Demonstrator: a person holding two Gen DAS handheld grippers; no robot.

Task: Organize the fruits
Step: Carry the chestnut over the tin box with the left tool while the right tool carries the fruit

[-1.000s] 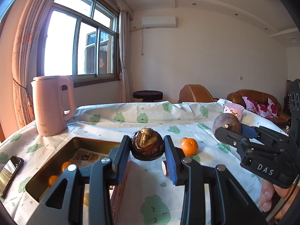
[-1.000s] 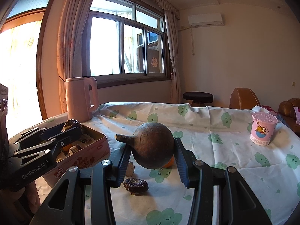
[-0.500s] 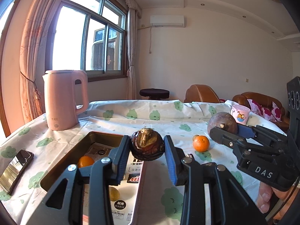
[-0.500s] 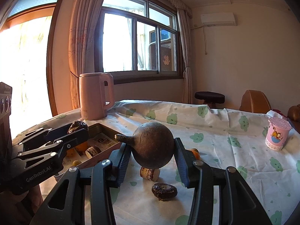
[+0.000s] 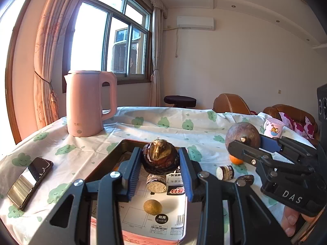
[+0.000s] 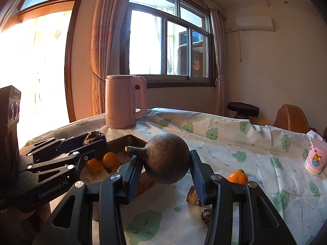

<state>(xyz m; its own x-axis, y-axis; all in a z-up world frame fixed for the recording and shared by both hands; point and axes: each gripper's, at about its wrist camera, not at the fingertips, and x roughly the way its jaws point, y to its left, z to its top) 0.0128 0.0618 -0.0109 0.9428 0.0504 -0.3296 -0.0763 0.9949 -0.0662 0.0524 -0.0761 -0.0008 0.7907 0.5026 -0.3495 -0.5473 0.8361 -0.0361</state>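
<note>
Phone point(image 5: 29, 180): parked far left on the tabletop point(image 5: 85, 149), you can ignore it.
Tin point(image 5: 111, 157): already has two small oranges point(image 6: 110, 159), a cut piece point(image 5: 156, 183) and a little yellowish fruit point(image 5: 152, 206) in it.
Left gripper point(image 5: 160, 162): your jaws are clamped on a wrinkly dark fruit point(image 5: 160, 158), hanging over the tin, so that one looks nearly dropped in.
Right gripper point(image 6: 163, 168): jaws squeezed on the big round brown fruit point(image 6: 166, 160), off to the tin's right.
Left to do: an orange point(image 6: 237, 177), a cut chunk point(image 5: 224, 172) and a small dark fruit point(image 5: 246, 179) on the cloth.
</note>
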